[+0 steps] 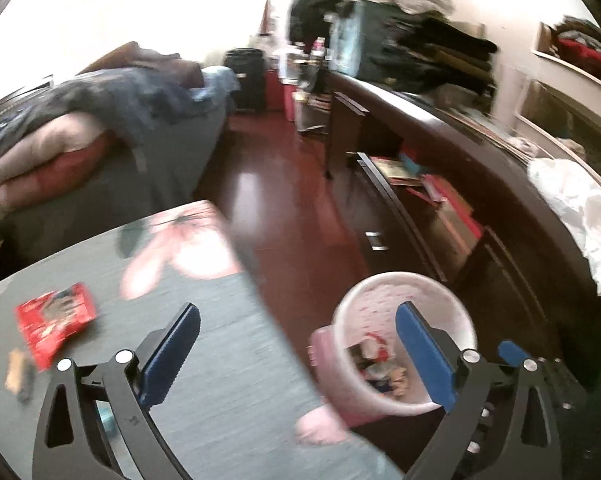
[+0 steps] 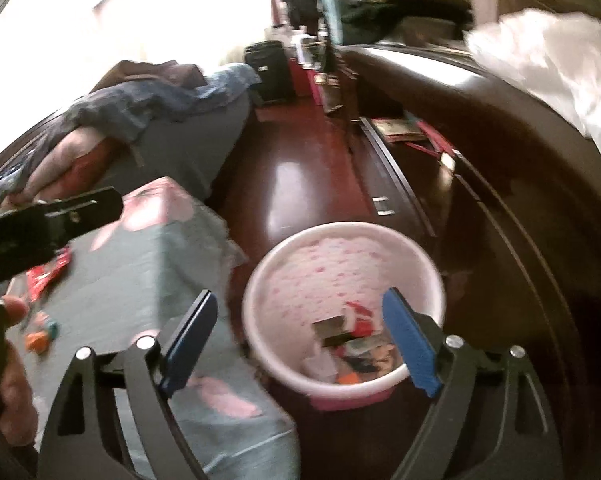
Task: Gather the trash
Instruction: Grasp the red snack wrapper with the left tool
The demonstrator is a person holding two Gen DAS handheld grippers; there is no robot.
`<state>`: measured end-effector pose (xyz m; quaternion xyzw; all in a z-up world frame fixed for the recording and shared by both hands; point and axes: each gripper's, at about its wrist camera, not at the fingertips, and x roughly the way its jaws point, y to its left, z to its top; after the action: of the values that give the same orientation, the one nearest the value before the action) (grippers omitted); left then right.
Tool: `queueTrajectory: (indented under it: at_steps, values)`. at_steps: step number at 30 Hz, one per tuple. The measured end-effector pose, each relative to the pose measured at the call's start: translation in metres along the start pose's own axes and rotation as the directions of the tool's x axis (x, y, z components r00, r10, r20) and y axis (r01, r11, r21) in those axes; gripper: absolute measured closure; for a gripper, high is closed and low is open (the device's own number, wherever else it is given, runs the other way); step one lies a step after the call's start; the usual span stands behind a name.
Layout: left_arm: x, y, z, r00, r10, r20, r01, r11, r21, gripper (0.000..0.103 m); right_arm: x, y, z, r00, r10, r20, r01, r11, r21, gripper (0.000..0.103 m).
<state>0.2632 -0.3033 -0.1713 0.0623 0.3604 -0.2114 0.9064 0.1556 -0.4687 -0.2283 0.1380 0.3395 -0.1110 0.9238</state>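
Left wrist view: left gripper (image 1: 298, 320) spread wide, nothing between the blue pads (image 1: 168, 360). It hangs over the edge of the table (image 1: 220, 360), which has a grey cloth with pink flowers. A red wrapper (image 1: 54, 322) lies flat on the table, well left of the gripper. A small tan and dark scrap (image 1: 18, 372) lies near it, too blurred to name. The bin (image 1: 404, 344), white-rimmed and pink, stands on the red-brown floor (image 1: 284, 208) just beside the table; trash (image 1: 380, 364) lies at its bottom.

Right wrist view: right gripper (image 2: 298, 320) also wide apart, empty, poised above the gap between table (image 2: 140, 260) and bin (image 2: 342, 308). Bin holds mixed trash (image 2: 352, 344), red and dark pieces. At the left edge, a hand (image 2: 12, 380) holds the other gripper's black body. Wrapper (image 2: 46, 274) partly hidden behind it. Small orange and teal bits (image 2: 42, 336) on the table close by.
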Motion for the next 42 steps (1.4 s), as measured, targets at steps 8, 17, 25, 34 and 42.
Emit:
queueTrajectory:
  at_steps: [8, 17, 25, 34, 42]
  values:
    - [-0.014, 0.104, -0.018, 0.982, 0.180, -0.053, -0.186, 0.973, -0.136, 0.004, -0.016, 0.077, -0.010, 0.995, 0.096, -0.025, -0.098, 0.986, -0.133, 0.015]
    - [0.000, 0.205, -0.024, 0.964, 0.243, -0.107, -0.262, 0.936, -0.236, 0.004, -0.015, 0.139, -0.013, 0.988, 0.147, -0.052, -0.155, 0.962, -0.224, 0.014]
    - [0.040, 0.244, -0.022, 0.973, 0.151, -0.177, -0.195, 0.944, -0.267, 0.004, 0.000, 0.186, -0.009, 0.981, 0.179, -0.071, -0.192, 0.937, -0.293, 0.014]
    - [0.062, 0.247, -0.026, 0.972, 0.135, -0.194, -0.182, 0.951, -0.248, 0.037, 0.025, 0.229, -0.013, 0.974, 0.191, -0.123, -0.223, 0.912, -0.344, 0.014]
    - [0.040, 0.263, -0.027, 0.978, 0.139, -0.155, -0.180, 0.939, -0.292, 0.099, 0.041, 0.267, -0.008, 0.961, 0.218, -0.170, -0.268, 0.882, -0.387, 0.015]
